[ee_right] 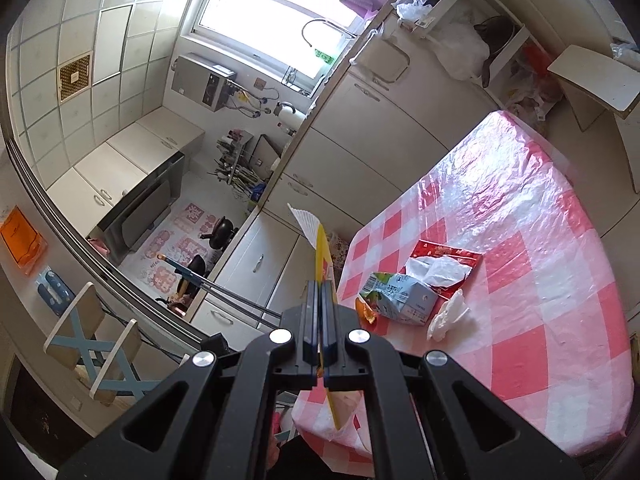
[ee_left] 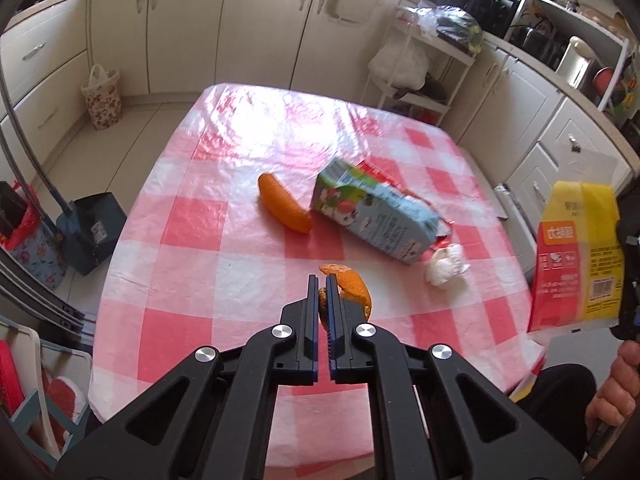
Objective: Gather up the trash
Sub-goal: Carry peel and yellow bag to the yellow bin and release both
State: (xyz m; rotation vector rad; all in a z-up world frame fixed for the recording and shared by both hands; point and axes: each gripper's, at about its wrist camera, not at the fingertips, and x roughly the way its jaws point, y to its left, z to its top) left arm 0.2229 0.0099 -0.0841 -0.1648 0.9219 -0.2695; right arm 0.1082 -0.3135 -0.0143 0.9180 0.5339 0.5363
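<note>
Kitchen cabinets ring a table point(ee_left: 192, 216) under a pink checked plastic cloth. Left to right: the left gripper point(ee_left: 322, 284), jaws clamped on an orange peel point(ee_left: 354, 286); a second peel point(ee_left: 282, 208); a juice carton point(ee_left: 376, 212); a crumpled tissue point(ee_left: 446, 266); a yellow-red bag point(ee_left: 576, 256) pinched shut in the right gripper point(ee_right: 320, 292). Best to carry the peel over the bag's mouth before letting go. That mouth is cut off, and the red wrapper point(ee_right: 448, 254) sits half hidden.

On the table point(ee_left: 192, 240), the peel point(ee_left: 283, 204) lies just left of the carton point(ee_left: 376, 216). A tissue point(ee_left: 446, 266) sits beside the carton's near right end, a wrapper point(ee_right: 444, 258) behind it.
</note>
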